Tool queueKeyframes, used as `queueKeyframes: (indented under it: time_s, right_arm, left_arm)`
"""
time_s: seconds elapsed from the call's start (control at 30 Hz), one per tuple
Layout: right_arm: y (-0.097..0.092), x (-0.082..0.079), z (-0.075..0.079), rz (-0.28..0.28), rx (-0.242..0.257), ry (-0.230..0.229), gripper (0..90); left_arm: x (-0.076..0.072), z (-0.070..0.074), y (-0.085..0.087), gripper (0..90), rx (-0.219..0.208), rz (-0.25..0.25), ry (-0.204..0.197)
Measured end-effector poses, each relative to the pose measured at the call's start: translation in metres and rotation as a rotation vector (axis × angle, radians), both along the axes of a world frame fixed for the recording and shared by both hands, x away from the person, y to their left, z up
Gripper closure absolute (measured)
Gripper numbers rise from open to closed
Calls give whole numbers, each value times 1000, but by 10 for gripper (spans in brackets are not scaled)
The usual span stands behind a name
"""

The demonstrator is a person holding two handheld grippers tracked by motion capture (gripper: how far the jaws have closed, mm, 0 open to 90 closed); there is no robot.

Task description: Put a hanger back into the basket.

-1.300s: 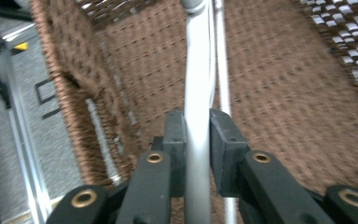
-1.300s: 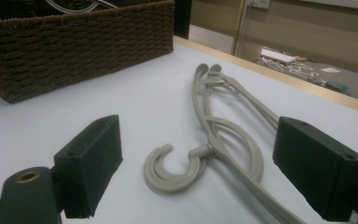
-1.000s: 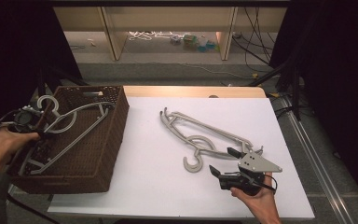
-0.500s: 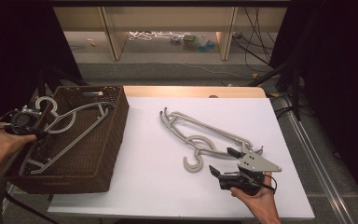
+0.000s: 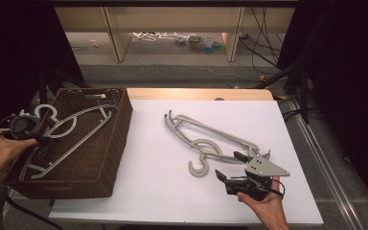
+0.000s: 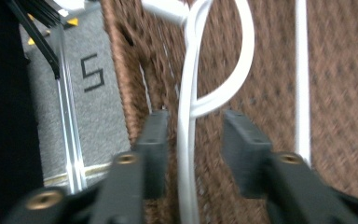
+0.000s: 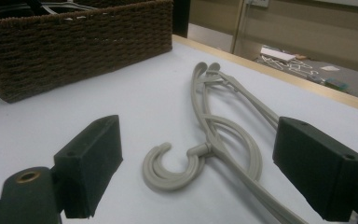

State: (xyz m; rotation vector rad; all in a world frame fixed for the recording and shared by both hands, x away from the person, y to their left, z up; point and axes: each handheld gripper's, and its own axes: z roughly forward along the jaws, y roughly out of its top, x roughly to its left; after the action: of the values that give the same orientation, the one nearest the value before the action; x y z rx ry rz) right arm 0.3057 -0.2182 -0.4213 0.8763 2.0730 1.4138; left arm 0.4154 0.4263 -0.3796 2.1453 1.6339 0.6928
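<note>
Left gripper (image 6: pixel 191 135) jaws just opened, spread astride white hanger (image 6: pixel 189 154) over basket (image 5: pixel 117 139), right gripper (image 7: pixel 196 172) spread wide, beige hanger (image 7: pixel 205 154) lying ahead between jaws, untouched

A pale grey plastic hanger (image 5: pixel 72 132) lies slanted across the top of the brown wicker basket (image 5: pixel 117 143), its hook (image 5: pixel 45 111) at the far left rim and its arms resting on the weave. A second grey hanger (image 5: pixel 206 139) lies flat on the white bench (image 5: pixel 148 177), well apart from the basket, hook nearest the person.

One hanger (image 5: pixel 72 134) lies in the basket (image 5: pixel 117 143), another hanger (image 5: pixel 206 141) on the table (image 5: pixel 163 191) to its right.
</note>
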Motion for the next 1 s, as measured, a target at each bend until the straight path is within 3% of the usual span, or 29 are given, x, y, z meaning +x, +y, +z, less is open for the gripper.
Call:
queueKeyframes:
  time_s: [0.07, 0.13, 0.27, 0.43, 0.5, 0.6, 0.73, 0.83, 1.0]
  right_arm:
    - [-1, -1, 1, 1, -12, 8, 164]
    - [-2, 1, 0, 1, -5, -20, 164]
    - [-1, 1, 0, -6, 0, -22, 164]
    - [-1, 1, 0, -5, -4, -23, 163]
    - [-1, 1, -1, -4, -2, -21, 163]
    - [-1, 2, -1, -7, -3, -24, 163]
    - [-1, 2, -1, -9, -2, -28, 162]
    - [-1, 2, -1, -8, 0, -26, 162]
    - [-1, 1, -1, -9, 5, -11, 161]
  left_arm:
    - [-6, 8, -2, 468, -22, 23, -51]
    - [-14, 16, -6, 413, -67, 34, -109]
    - [-32, 32, -18, 359, -107, 26, -219]
    - [-55, 45, -46, 279, -217, -7, -339]
    - [-63, 48, -60, 252, -238, -41, -363]
    - [-76, 50, -82, 228, -326, -91, -390]
    - [-94, 49, -114, 225, -428, -149, -458]
    - [-105, 44, -137, 217, -429, -206, -465]
    - [-112, 32, -166, 203, -486, -269, -484]
